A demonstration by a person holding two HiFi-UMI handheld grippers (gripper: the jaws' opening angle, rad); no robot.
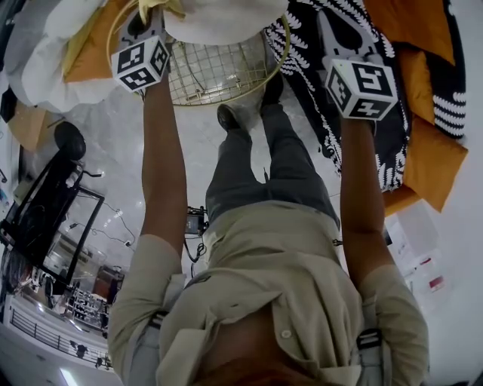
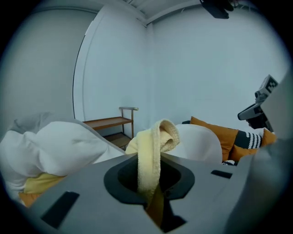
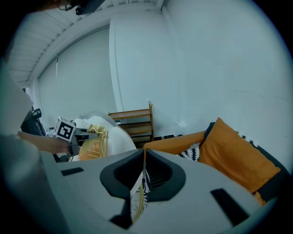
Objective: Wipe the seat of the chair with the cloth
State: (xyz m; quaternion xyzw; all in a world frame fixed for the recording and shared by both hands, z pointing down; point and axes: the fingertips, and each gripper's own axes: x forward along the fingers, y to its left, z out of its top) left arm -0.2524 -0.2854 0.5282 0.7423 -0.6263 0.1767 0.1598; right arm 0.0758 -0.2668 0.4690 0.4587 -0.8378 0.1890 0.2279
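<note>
The chair's gold wire seat [image 1: 219, 71] lies at the top of the head view, with a white cushion [image 1: 226, 19] on its far part. My left gripper [image 1: 147, 11] is at the seat's left rim, shut on a pale yellow cloth [image 2: 153, 141] that sticks up from between the jaws. The same cloth [image 3: 98, 137] hangs from it in the right gripper view. My right gripper [image 1: 336, 26] hovers right of the seat, over a black-and-white patterned cushion [image 1: 317, 68]. Its jaws [image 3: 143, 160] are shut with nothing held.
Orange cushions [image 1: 423, 113] lie at the right, white and orange bedding [image 1: 68, 53] at the left. A wooden shelf [image 3: 135, 123] stands against the wall. A black stand with cables [image 1: 53, 203] is on the floor at the left. My legs and feet [image 1: 249, 128] reach the chair.
</note>
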